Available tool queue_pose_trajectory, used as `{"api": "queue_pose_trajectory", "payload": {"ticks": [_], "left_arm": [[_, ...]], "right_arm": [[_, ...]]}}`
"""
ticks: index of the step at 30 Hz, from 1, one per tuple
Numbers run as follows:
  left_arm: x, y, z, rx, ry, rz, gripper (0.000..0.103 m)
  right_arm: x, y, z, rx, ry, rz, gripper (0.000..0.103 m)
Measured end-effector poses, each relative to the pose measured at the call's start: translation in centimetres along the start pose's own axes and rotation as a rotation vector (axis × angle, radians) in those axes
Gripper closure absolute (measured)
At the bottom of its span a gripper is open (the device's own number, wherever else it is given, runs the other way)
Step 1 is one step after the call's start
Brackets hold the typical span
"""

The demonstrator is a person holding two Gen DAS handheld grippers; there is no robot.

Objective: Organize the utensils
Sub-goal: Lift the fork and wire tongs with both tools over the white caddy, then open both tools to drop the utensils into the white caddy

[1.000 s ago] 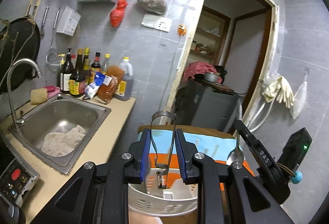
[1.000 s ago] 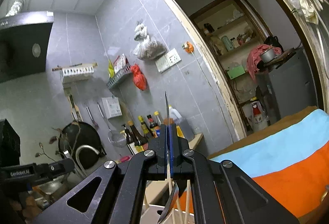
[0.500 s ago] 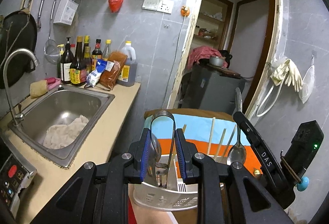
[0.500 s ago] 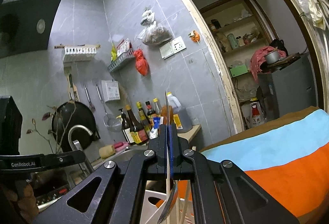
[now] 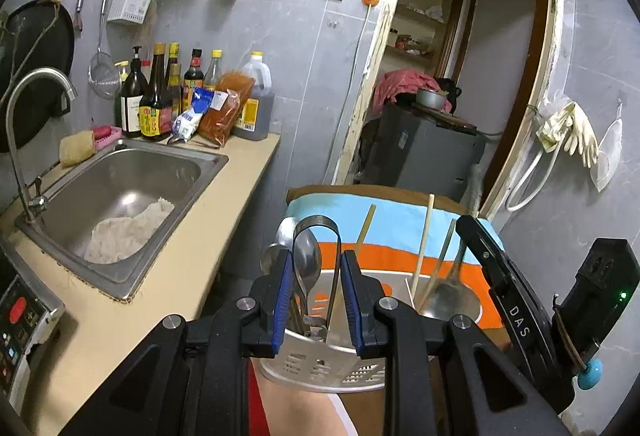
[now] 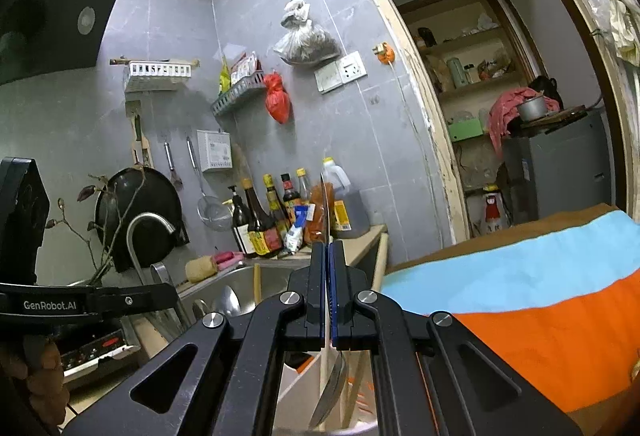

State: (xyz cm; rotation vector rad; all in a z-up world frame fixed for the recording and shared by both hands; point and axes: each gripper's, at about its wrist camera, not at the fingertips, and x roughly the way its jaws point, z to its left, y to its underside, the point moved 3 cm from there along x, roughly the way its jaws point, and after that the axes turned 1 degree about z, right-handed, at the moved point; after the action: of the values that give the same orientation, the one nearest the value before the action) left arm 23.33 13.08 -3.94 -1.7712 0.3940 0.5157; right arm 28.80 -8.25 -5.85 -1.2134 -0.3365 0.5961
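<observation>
A: Where is the holder, and what does it look like?

B: The white plastic utensil holder (image 5: 320,368) stands low in the left wrist view, in front of a cloth (image 5: 400,224) with blue and orange bands. Its wall is curved and has small slots. Inside it a divider makes compartments.

A: And the tongs?

B: The metal tongs (image 5: 316,260) stand upright with the long axis vertical. The looped bend points up and the two thin arms go down into the holder. The left gripper (image 5: 316,300) is clamped on these arms with its blue pads (image 5: 283,296). Steel spoons (image 5: 308,260) stand just beside them, bowls up.

A: What does the right side hold?

B: The right gripper (image 6: 330,292) is closed tight on a spoon (image 6: 330,388). Its flat thin handle points up and its shiny bowl hangs down, over the holder.

A: Does one view show more?

B: Yes. Only the left wrist view shows the wooden chopsticks (image 5: 424,248), which lean in the right compartment. Only the right wrist view shows the spoon's handle edge-on.
</observation>
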Motion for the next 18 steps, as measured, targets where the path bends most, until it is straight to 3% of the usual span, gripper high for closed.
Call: {"api": "queue_pose_trajectory", "payload": {"ticks": [9, 11, 13, 16, 18], "left_arm": [[0.0, 0.3, -0.2, -0.032, 0.015, 0.019, 0.079], [-0.3, 0.2, -0.4, -0.038, 0.027, 0.007, 0.068], [-0.7, 0.0, -0.5, -0.047, 0.037, -0.005, 0.060], [-1.2, -0.2, -0.7, -0.059, 0.050, -0.021, 0.060], [-1.4, -0.3, -0.8, -0.058, 0.050, -0.031, 0.059]], "right_arm": [[-0.6, 0.1, -0.6, 0.001, 0.007, 0.027, 0.100], [-0.8, 0.0, -0.6, 0.000, 0.007, 0.032, 0.099], [-1.1, -0.2, -0.6, -0.002, 0.007, 0.032, 0.092], [-1.9, -0.9, -0.6, 0.002, 0.001, 0.017, 0.077], [-2.4, -1.4, -0.4, -0.001, 0.000, 0.005, 0.077]]}}
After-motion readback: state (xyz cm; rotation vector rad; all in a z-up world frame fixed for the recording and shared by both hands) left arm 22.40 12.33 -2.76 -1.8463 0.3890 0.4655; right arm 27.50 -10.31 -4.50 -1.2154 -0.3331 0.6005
